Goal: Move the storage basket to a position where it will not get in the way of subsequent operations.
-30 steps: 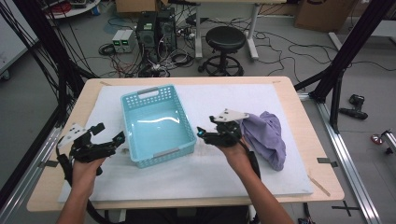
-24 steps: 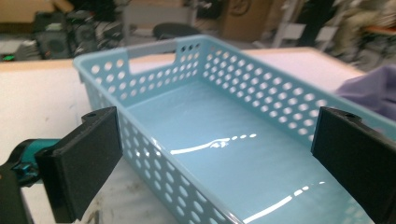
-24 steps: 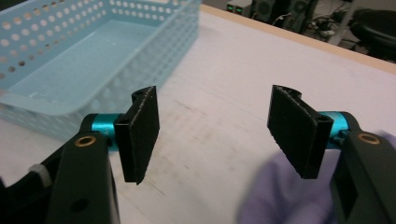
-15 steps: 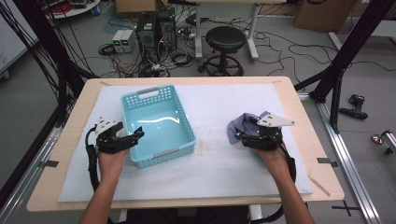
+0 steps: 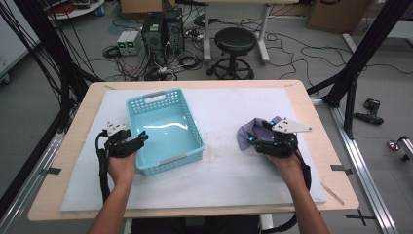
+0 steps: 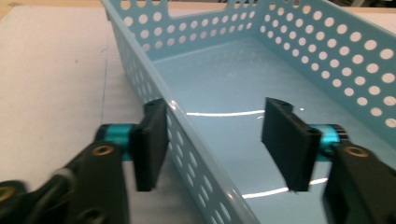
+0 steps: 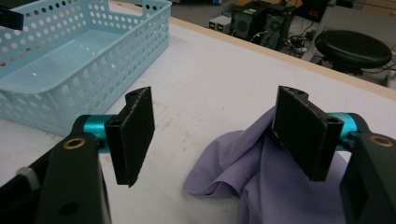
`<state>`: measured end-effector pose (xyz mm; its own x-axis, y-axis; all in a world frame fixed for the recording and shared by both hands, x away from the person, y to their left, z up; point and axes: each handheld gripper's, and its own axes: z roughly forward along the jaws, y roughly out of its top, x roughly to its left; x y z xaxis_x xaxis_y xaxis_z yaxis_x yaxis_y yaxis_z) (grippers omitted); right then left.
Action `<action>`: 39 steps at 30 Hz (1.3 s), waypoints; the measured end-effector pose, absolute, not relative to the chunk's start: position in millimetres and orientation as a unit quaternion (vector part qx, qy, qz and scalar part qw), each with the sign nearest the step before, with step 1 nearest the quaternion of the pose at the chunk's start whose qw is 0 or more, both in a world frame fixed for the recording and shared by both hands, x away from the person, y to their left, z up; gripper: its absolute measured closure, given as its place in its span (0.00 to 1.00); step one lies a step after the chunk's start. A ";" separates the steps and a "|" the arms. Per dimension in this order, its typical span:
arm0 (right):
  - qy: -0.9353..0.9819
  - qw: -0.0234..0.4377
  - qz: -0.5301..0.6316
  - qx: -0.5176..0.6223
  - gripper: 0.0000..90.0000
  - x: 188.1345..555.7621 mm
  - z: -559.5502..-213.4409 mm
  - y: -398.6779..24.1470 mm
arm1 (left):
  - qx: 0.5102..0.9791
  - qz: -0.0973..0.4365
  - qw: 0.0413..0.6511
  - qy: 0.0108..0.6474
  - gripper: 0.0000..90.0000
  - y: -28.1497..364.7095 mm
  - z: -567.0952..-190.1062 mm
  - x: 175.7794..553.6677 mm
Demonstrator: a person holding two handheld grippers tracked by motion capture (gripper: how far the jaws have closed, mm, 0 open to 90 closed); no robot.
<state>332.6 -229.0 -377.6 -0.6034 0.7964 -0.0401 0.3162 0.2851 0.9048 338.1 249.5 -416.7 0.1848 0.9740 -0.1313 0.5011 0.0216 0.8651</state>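
Note:
A light blue perforated basket (image 5: 193, 130) stands left of centre on the white mat. My left gripper (image 5: 141, 139) is at its near left corner. In the left gripper view the left gripper (image 6: 215, 140) straddles the basket's left wall (image 6: 196, 154), one jaw outside and one inside. These jaws have just been closing, and the inner pad is still apart from the wall. A crumpled purple cloth (image 5: 247, 132) lies on the mat at the right. My right gripper (image 5: 253, 139) is open right at the cloth (image 7: 243, 172); its jaws opened slightly a moment ago. Farther off is the basket (image 7: 93, 79).
The white mat (image 5: 234, 185) covers most of a wooden table (image 5: 341, 195). Bare mat lies between basket and cloth and along the near edge. Beyond the far edge are a black stool (image 5: 235, 41), computer towers (image 5: 163, 29) and cables. Black frame posts (image 5: 360, 53) stand at the sides.
My left hand has moved right up to the basket's left wall and its jaws have narrowed. My right hand has moved right, from the basket's corner to the cloth.

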 end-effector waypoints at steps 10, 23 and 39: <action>0.753 0.254 0.480 0.371 0.37 331.5 -376.7 -233.4 | 0.631 0.279 0.412 0.595 0.74 256.3 -413.4 339.9; 0.748 0.259 0.475 0.384 0.37 333.1 -377.2 -246.6 | 0.634 0.253 0.438 0.585 0.85 309.6 -410.2 343.2; 0.749 0.257 0.474 0.384 0.37 333.6 -377.2 -246.7 | 0.650 0.277 0.418 0.572 0.60 334.2 -415.3 332.5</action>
<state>333.6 -246.7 -377.2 -0.5727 0.8195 -0.0205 0.3324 0.2550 0.9080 332.5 334.2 -415.3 0.1932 0.9741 -0.1178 0.5111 0.0025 0.8595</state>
